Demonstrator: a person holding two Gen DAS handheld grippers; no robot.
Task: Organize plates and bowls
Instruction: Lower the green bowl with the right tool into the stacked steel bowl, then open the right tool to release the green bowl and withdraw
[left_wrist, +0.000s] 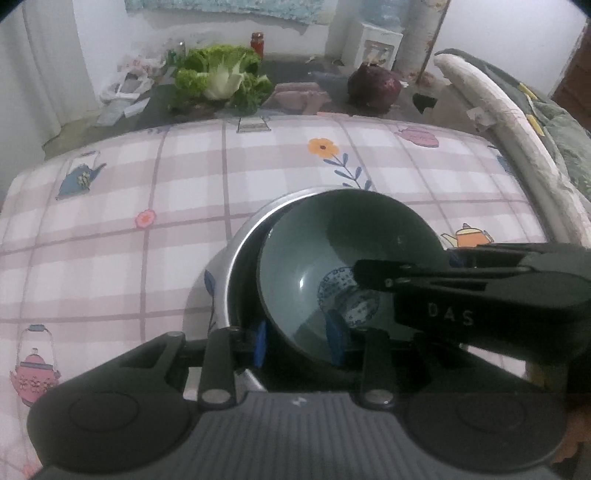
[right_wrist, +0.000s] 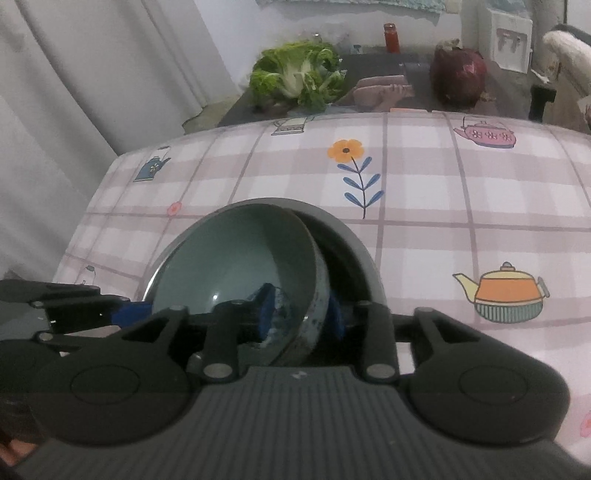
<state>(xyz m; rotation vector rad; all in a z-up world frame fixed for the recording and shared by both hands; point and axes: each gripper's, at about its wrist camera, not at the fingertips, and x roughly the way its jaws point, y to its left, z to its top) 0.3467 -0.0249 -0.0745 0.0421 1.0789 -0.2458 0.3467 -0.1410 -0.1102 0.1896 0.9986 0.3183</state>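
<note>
1. We see a green bowl (left_wrist: 332, 258) sitting tilted inside a larger dark bowl (left_wrist: 236, 254) with a grey rim, on the checked tablecloth (left_wrist: 147, 206) toward the near edge of the tabletop
2. Our left gripper (left_wrist: 299, 341) has its blue pads (left_wrist: 260, 343) on either side of the near wall of the green bowl, one pad outside and one inside, narrowed onto it
3. Our right gripper (right_wrist: 301, 314) clamps the green bowl's wall (right_wrist: 317, 295) on the opposite side, one blue pad inside the bowl and one outside, between the two bowls
4. In the left wrist view the right gripper reaches in over the green bowl from the right
5. Beyond the far edge of the tabletop stand a leafy green cabbage (left_wrist: 221, 74), a red cabbage (left_wrist: 375, 86) and a red jar (left_wrist: 257, 42) on a dark surface
</note>
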